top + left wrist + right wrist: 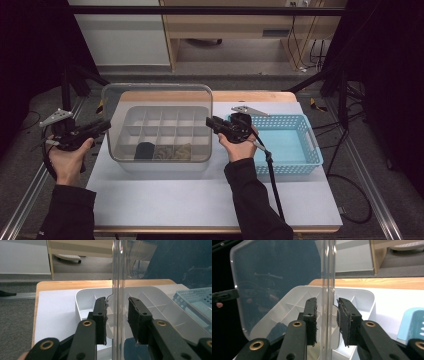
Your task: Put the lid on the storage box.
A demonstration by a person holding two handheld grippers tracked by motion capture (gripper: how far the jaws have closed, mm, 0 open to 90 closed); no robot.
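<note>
Lid point(157, 125): clear, upright over the box point(165, 165), held at both side edges.
Left gripper point(102, 126): at lid's left edge; edge between the jaws, pads point(100, 320) just beside it, gap visible, not clamped.
Right gripper point(212, 123): at lid's right edge; edge between the jaws, pads point(310, 320) close on either side, contact unclear.
Box: white, divided into compartments, mid-table; dark and tan items in front cells.
Basket point(310, 150): blue, just right of box.

Table point(210, 195) evenly lit from above, surroundings dark. Soft shadows. Clear lid point(157, 122) shows glare streaks, dim reflections. High view slightly soft; gripper views sharp.
</note>
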